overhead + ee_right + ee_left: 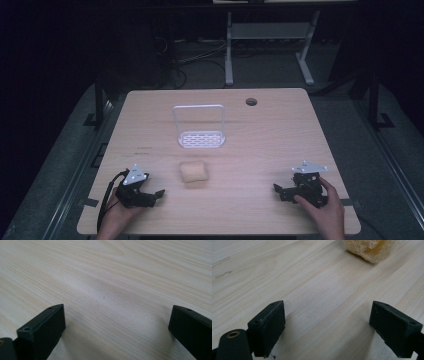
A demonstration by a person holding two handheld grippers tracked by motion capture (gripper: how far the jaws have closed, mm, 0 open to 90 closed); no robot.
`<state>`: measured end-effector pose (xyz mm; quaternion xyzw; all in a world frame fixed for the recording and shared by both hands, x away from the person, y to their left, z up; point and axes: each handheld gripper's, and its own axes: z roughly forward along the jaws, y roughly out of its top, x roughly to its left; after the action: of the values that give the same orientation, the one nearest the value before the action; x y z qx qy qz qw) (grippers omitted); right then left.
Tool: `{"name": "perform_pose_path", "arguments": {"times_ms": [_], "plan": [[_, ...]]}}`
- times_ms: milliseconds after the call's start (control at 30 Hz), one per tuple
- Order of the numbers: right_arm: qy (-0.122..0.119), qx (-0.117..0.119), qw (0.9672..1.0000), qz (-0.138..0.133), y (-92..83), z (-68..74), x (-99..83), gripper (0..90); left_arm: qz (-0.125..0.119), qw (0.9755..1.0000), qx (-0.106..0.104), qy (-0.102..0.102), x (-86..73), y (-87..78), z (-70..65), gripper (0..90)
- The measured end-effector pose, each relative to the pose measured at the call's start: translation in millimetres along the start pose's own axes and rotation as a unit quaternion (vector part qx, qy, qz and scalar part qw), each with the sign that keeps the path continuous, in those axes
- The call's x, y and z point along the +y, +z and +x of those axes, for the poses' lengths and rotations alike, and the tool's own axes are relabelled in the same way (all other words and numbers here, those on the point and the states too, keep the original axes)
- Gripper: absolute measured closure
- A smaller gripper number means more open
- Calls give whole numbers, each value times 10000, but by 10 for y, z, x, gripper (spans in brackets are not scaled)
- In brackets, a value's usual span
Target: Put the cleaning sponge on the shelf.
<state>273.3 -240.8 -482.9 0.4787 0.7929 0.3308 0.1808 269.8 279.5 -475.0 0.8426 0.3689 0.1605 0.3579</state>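
Note:
A pale yellow sponge (193,171) lies on the wooden table (260,150) near its middle front. Behind it stands a white wire holder (200,131) with a perforated base and a tall loop frame. My left gripper (159,194) rests at the front left, held by a hand, its jaws wide apart with bare wood between them. In the left gripper view the sponge (369,248) lies ahead, up and to the right of the left gripper (328,322). My right gripper (276,189) sits at the front right, pointing left. Nothing lies between the open jaws of the right gripper (116,326).
A round cable hole (251,102) sits near the table's far edge. Faint marks (144,149) show on the wood at the left. Beyond the table stand a white desk frame (267,40) and cables on the dark floor.

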Motion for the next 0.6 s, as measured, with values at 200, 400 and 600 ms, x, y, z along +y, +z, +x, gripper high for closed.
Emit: {"name": "perform_pose_path", "arguments": {"times_ms": [200,400,600], "plan": [[0,1,10000,-1,0,0,0,7,12,10000,-10,7,1,-3,3,127],[4,1,10000,1,0,0,0,7,-1,10000,-76,47,-5,-10,27,133],[8,3,10000,-9,2,1,0,7,-15,9999,-124,-7,-4,-17,52,135]]}}
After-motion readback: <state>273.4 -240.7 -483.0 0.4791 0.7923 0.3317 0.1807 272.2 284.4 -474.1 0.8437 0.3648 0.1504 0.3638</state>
